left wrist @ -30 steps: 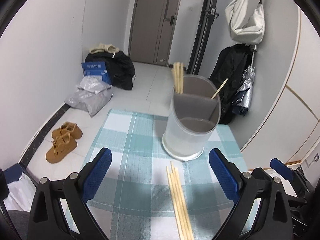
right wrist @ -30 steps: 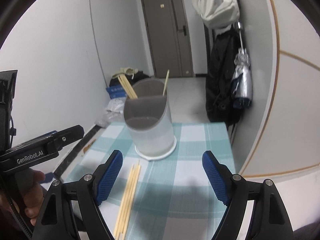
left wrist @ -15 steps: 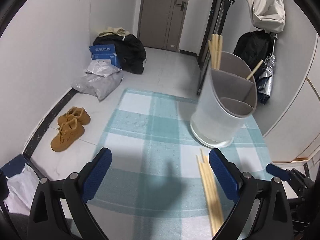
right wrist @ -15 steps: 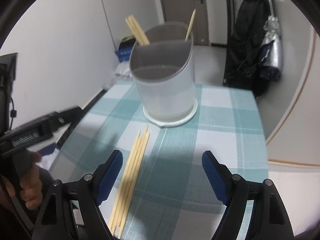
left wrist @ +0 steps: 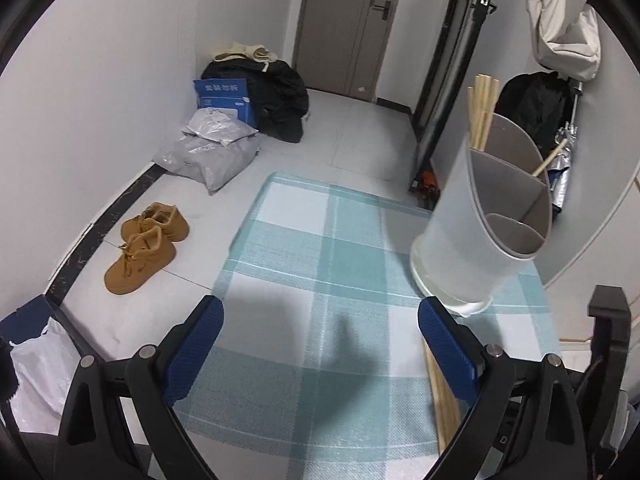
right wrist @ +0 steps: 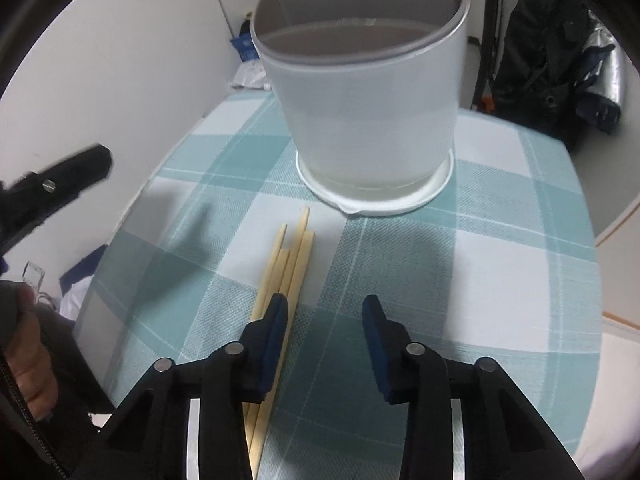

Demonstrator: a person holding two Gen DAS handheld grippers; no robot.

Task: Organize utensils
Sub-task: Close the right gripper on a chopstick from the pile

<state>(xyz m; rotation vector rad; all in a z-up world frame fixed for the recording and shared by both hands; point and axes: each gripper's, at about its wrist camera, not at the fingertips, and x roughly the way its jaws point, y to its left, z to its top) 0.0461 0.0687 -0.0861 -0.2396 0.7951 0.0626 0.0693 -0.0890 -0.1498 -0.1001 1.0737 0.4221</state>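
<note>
the right tongs (right wrist: 325,320) are closing over the checked tabletop (right wrist: 500,280), pointing steeply down; the gap between the blue pads is bare cloth, and nothing is being gripped. the left pad (right wrist: 276,334) is sitting over the bundle of loose chopsticks (right wrist: 288,256), which is lying flat on the cloth and running under that pad toward the lower edge of the view; whether the pad is touching the sticks cannot be told. the far tips of the sticks are lying just short of the white base of the utensil holder (right wrist: 368,120), apart from it.

the left tongs (left wrist: 320,344) are standing wide open above the same cloth, holding nothing, with only bare tabletop between the pads. in the left view the loose chopsticks are showing behind the right-hand pad, partly hidden by it.

the holder is standing upright on the tabletop, a frosted tub with a grey divided insert. several chopsticks (left wrist: 482,108) are already standing in its rear left compartment and one single stick (left wrist: 552,156) is leaning in the rear right compartment; the front compartment is showing no contents.

a person's hand (right wrist: 28,364) is gripping the handle of the left tool at the left edge of the right view.

on the floor beyond the tabletop are lying a pair of tan shoes (left wrist: 144,248), grey parcel bags (left wrist: 212,152) and a blue box (left wrist: 224,98).
</note>
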